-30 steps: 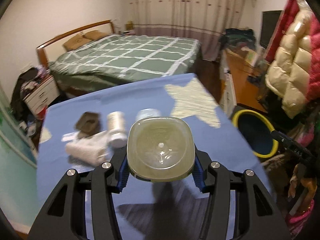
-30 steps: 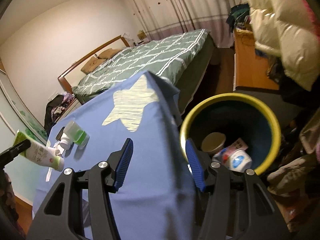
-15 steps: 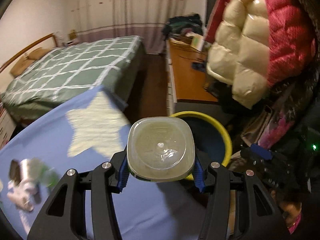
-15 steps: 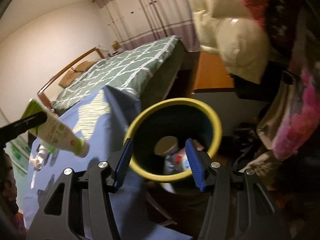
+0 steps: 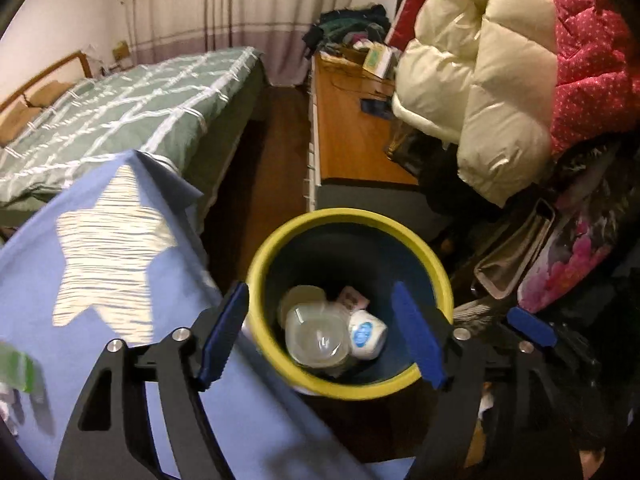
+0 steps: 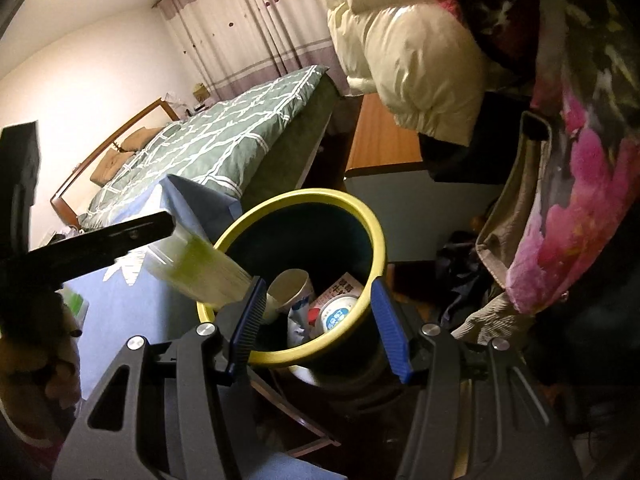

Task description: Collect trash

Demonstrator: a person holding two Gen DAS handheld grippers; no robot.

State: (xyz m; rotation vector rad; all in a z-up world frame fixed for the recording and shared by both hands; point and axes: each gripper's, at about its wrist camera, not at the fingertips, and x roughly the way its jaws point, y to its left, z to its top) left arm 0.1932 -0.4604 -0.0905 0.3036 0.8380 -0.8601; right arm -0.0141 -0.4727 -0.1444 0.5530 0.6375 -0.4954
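Left wrist | left claw (image 5: 320, 336) just opened, empty, over bin (image 5: 436, 272) | right claw (image 6: 318, 320) apart, empty | labels unreadable

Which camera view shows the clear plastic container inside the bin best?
The left wrist view: the clear plastic container lies face-up in the yellow-rimmed bin, unobstructed. In the right wrist view, the bin's near wall hides it, or I cannot pick it out.

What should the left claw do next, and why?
Probably swing the left gripper back over the blue table for more trash. Its jaws have just been opening and nothing sits between the pads. The bottle is free of them, inside the rim of the bin. A blurred green item lies at the table's left edge.
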